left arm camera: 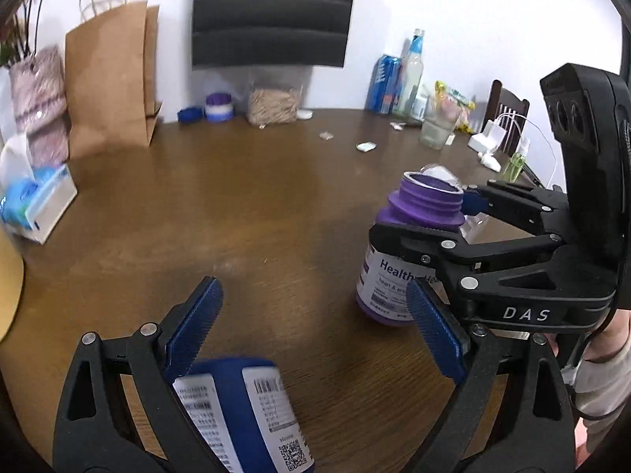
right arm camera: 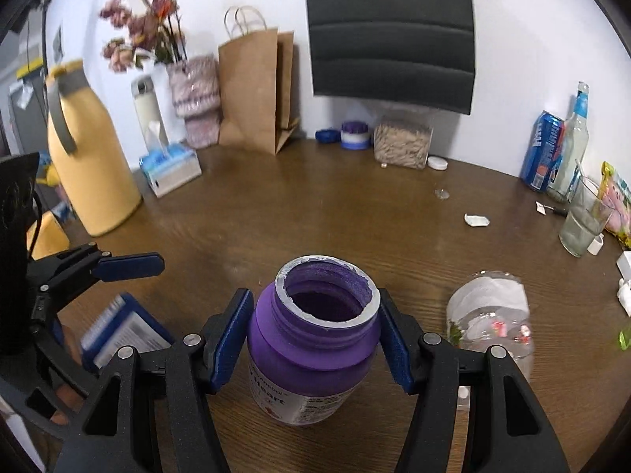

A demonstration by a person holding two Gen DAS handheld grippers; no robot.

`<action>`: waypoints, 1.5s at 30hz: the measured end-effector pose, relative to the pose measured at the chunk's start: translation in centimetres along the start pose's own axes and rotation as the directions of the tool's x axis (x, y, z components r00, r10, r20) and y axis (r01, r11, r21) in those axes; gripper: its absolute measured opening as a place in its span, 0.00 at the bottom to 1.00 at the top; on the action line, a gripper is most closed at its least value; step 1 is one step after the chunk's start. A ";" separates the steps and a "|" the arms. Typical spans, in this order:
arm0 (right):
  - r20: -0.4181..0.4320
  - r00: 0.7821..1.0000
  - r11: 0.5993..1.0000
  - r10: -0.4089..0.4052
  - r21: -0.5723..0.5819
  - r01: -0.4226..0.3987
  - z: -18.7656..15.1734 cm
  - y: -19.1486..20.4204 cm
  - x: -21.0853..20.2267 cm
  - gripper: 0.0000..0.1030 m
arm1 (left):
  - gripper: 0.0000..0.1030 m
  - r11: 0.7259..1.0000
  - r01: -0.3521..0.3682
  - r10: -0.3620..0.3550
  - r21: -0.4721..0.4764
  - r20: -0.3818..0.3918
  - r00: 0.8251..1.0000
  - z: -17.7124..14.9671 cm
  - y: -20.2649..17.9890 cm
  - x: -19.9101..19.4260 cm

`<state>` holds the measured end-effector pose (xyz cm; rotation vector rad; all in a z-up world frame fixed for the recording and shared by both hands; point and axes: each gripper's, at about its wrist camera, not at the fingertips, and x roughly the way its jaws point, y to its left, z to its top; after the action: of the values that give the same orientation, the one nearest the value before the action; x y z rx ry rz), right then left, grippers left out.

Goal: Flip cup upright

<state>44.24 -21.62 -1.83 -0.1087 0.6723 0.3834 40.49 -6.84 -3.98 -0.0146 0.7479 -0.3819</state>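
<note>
Purple bottle [right arm camera: 313, 339] upright on table [right arm camera: 315, 213], mouth open, no cap. Right gripper [right arm camera: 313, 335] straddles its neck, blue pads [right arm camera: 232, 339] just beside shoulder on both sides; contact unclear, so can't tell if gripping or only bracketing.

Left gripper [left arm camera: 311, 335] spread wide, nothing between pads. Blue bottle [left arm camera: 240, 414] lies under it near left finger (blurred, labels up), apart from purple bottle [left arm camera: 410, 252].

Clear jar [right arm camera: 491, 315] lies on side just right of purple bottle. Yellow jug [right arm camera: 86, 157], paper bag [right arm camera: 256, 86] at far edge.
</note>
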 end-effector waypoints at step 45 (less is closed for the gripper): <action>0.204 0.972 0.991 -0.120 0.074 0.107 -12.0 5.4 -22.3 0.78 | 1.00 0.917 -0.358 0.397 -0.177 0.302 0.867 -13.9 1.1 -25.8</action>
<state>19.25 -26.23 2.90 -0.0458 0.4680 0.2587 14.38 4.75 2.66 -0.0397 0.4206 0.0442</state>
